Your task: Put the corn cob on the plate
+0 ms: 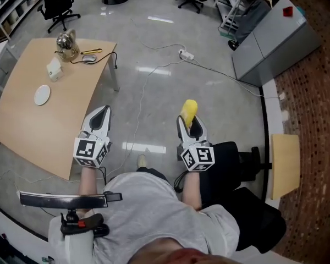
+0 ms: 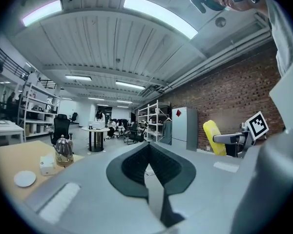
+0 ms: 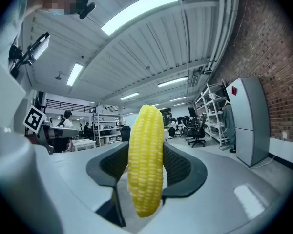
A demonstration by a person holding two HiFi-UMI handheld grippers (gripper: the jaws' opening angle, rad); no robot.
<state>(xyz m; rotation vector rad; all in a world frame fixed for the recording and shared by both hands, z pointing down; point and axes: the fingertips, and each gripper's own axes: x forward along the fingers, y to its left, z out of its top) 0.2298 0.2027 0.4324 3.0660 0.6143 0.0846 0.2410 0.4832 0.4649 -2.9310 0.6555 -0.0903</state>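
The main risk is probably a drop over the floor (image 1: 154, 81). The corn cob (image 3: 145, 160) stands upright in the right tongs (image 1: 191, 126), which are clamped on it only across a short band of its rounded, kernelled sides, so a jolt or swing on the way could let it pivot or slide out. It is well apart from the plate (image 1: 42, 94), which sits on the worktop (image 1: 27, 131) off to the left. That plate looks small for a long cob, so a careless release might send the cob rolling off its rim towards the kettle (image 1: 67, 44) or the worktop's edge. The cob rises above the pads and hangs a little below them. The left tongs (image 2: 149, 147) are closed together with nothing between them.
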